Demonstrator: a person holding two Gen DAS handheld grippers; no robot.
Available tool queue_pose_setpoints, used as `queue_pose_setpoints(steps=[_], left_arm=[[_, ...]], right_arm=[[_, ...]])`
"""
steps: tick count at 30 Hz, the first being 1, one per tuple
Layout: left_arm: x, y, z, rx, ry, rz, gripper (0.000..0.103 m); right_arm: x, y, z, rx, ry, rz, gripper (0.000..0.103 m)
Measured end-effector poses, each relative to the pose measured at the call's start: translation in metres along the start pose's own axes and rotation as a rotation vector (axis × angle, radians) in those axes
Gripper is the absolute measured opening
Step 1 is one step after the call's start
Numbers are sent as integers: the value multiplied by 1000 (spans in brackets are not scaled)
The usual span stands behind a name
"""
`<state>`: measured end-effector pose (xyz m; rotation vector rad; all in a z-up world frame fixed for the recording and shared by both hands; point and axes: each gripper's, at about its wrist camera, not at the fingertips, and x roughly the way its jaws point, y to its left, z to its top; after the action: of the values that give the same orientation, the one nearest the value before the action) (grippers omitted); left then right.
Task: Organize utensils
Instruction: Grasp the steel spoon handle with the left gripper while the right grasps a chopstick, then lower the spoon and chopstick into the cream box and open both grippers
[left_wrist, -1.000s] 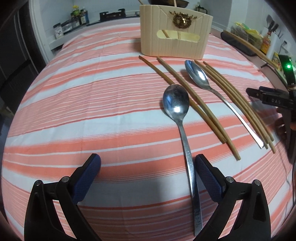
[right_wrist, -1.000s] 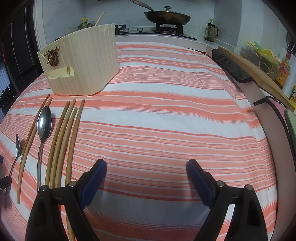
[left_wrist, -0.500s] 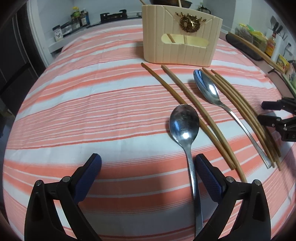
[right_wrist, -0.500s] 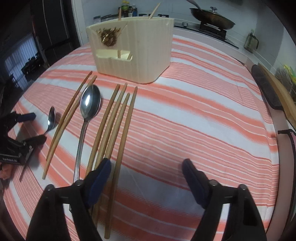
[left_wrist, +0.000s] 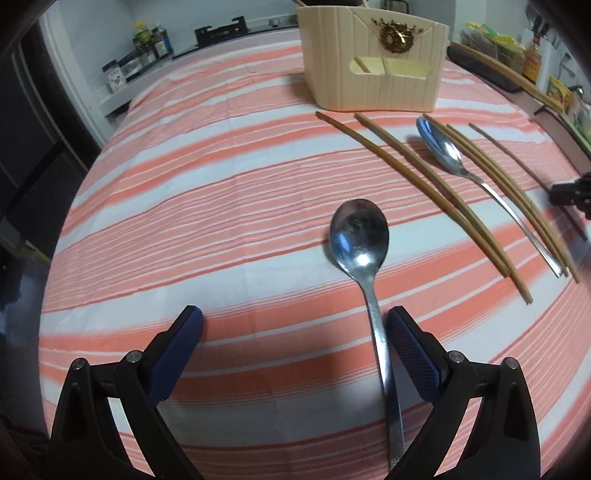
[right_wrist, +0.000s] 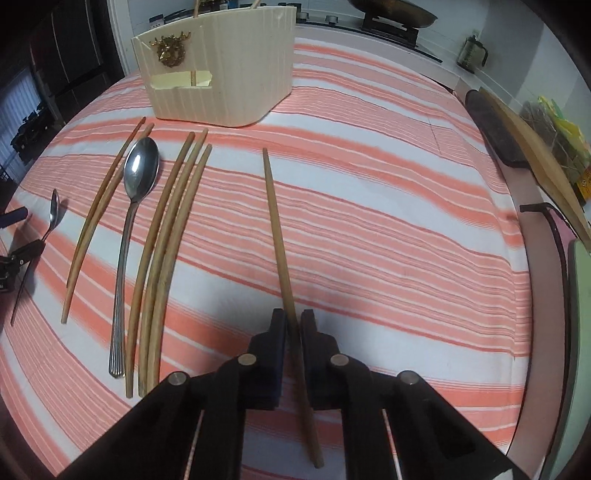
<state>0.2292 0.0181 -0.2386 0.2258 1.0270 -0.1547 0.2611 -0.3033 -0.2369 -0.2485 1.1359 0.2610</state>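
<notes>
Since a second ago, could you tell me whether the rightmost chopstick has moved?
Yes. The chopstick, now clamped in the right gripper, sits well right of the three chopsticks it lay beside.

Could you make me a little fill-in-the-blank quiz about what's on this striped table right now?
1. The right gripper is shut on a single ____.
2. The left gripper is open, with the handle of a ____ between its fingers.
3. Beside the large spoon, ____ chopsticks lie bunched together.
4. The cream holder bears a golden ____-head ornament.

Missing words: chopstick; spoon; three; deer

Chopsticks (right_wrist: 168, 236) on cloth: six. Spoons (right_wrist: 138, 173): two. Utensil holder (right_wrist: 221, 66): one.
</notes>
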Motion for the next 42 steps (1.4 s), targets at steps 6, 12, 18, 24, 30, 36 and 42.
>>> queue_pose_setpoints(steps=[6, 12, 18, 24, 30, 36, 42], left_arm=[[11, -15, 21, -42, 62, -7, 91], [17, -19, 35, -226, 81, -4, 64], [9, -10, 45, -193, 6, -102, 36], [-57, 20, 37, -205, -201, -162, 36], [-105, 36, 39, -215, -298, -190, 36], [-136, 48, 67, -231, -349, -234, 36], [-177, 54, 145, -187, -456, -241, 36]], right_arm=[[11, 4, 25, -69, 35, 65, 20], [36, 5, 79, -70, 29, 129, 22], [36, -1, 106, 46, -15, 130, 6], [-71, -5, 78, 75, -286, 201, 6], [-144, 2, 57, 67, -442, 221, 6], [-181, 6, 70, 74, -573, 194, 6], [-199, 1, 129, 100, -719, 189, 6]])
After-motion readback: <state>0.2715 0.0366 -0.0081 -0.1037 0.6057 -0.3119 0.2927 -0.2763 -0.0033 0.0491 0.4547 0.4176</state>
